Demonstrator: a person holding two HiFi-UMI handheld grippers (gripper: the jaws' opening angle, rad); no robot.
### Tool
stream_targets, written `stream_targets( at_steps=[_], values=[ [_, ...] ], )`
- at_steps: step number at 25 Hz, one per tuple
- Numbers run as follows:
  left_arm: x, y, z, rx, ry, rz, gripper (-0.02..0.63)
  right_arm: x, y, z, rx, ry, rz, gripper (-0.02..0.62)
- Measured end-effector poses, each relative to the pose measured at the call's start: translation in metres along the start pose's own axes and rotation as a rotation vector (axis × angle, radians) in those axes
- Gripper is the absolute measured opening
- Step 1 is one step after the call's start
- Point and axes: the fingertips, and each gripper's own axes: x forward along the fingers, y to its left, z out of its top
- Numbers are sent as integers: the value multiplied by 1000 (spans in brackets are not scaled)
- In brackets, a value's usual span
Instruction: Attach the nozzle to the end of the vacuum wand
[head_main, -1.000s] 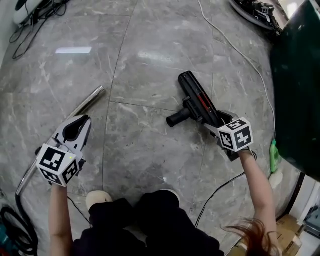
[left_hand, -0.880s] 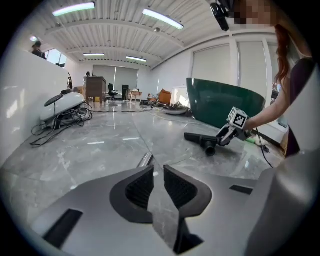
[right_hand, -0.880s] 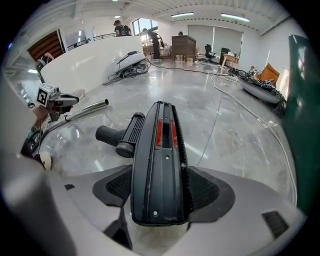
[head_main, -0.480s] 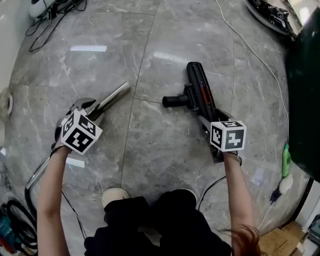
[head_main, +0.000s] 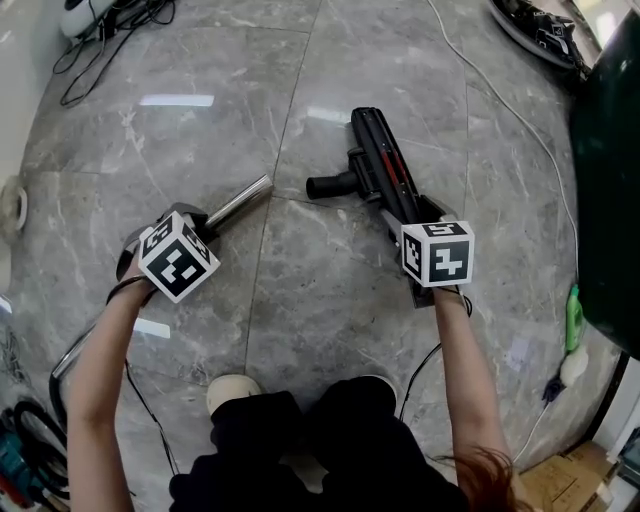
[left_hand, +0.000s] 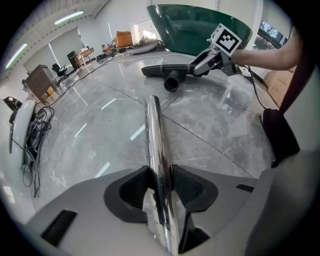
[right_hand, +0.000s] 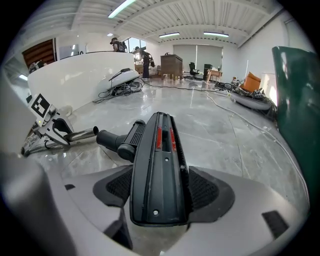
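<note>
Now the jaws of my left gripper (left_hand: 160, 186), just closing, clamp the wand (left_hand: 152, 130) between them; those of my right gripper (right_hand: 159, 192) grip the nozzle (right_hand: 158, 155).

The right gripper (right_hand: 160, 192) clamps a flat black nozzle (right_hand: 159, 150); its round neck points left. A chrome wand (right_hand: 82, 134) ends near it.

Mid-length of vacuum wand (head_main: 240, 201) covered in head view, nozzle (head_main: 375, 170) near end likewise covered, dark green object (head_main: 610, 180) cut by right edge, distant figures (right_hand: 144, 59) too small to tell.
</note>
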Motion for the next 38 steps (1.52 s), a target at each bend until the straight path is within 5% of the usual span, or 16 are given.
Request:
stream_targets(
  at_steps=[9, 17, 24, 27, 38],
  values=[
    [-5, -33, 4, 42, -13, -68, 160, -3, 31, 15, -148, -49, 17, 351],
    [-6, -39, 5, 49, -7, -102, 160, -1, 43, 20, -159, -73, 30, 350],
    [-2, -50, 2, 102, 22, -139, 161, -8, 50, 31, -312, -141, 90, 336],
    [-1, -50, 0, 110, 14, -141, 161, -16, 57, 36, -393, -191, 127, 281],
    [-9, -56, 11, 77, -63, -169, 160, 9, 43, 25, -237, -52, 102, 288]
  ],
)
